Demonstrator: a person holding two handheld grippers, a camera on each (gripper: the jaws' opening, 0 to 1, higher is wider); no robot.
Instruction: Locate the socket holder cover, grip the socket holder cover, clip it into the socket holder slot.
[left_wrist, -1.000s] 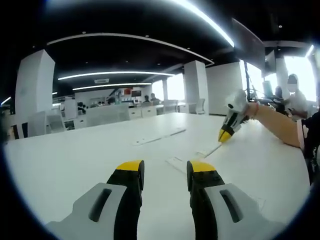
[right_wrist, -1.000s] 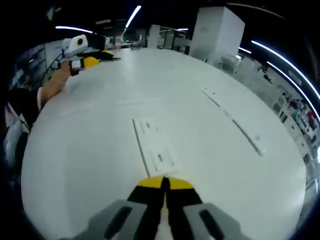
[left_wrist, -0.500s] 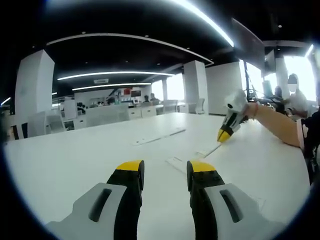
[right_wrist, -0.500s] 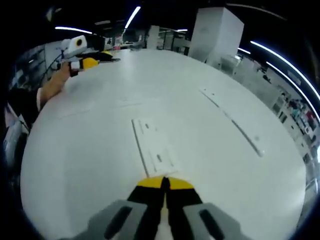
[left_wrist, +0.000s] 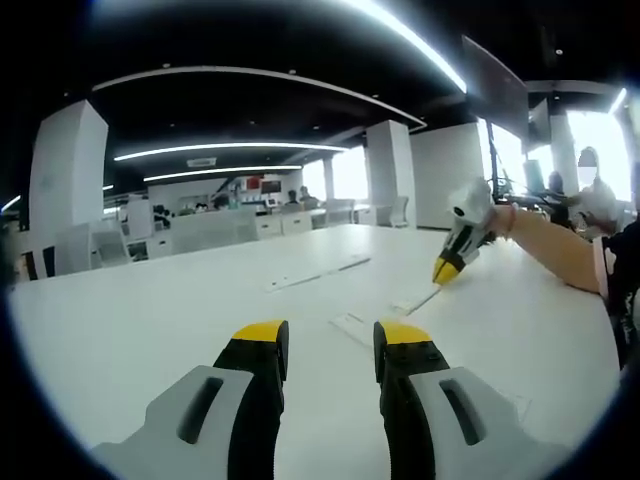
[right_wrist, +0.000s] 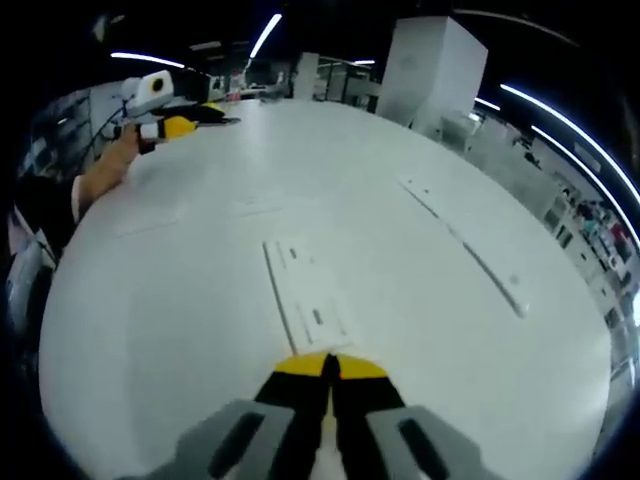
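Lying flat on the white table (right_wrist: 150, 330), the socket holder cover (right_wrist: 306, 300) is sitting right in front of the right gripper (right_wrist: 328, 367), a white strip with small slots running away from the tips. That gripper's yellow-tipped jaws are pressed together with the near end of the cover meeting them; I can't tell whether they're actually pinching it. Off to the right, well apart, the long white socket holder (right_wrist: 462, 242) is stretching diagonally across the table.

From the left gripper view, the left gripper (left_wrist: 329, 345) is hovering over the table with its jaws spread and nothing between them. The cover (left_wrist: 352, 326) is showing just past them, and the socket holder (left_wrist: 318, 273) is lying farther back. The right gripper (left_wrist: 447, 266) is coming in from the right, tips angled down at the table, with the person's forearm (left_wrist: 548, 248) behind it.
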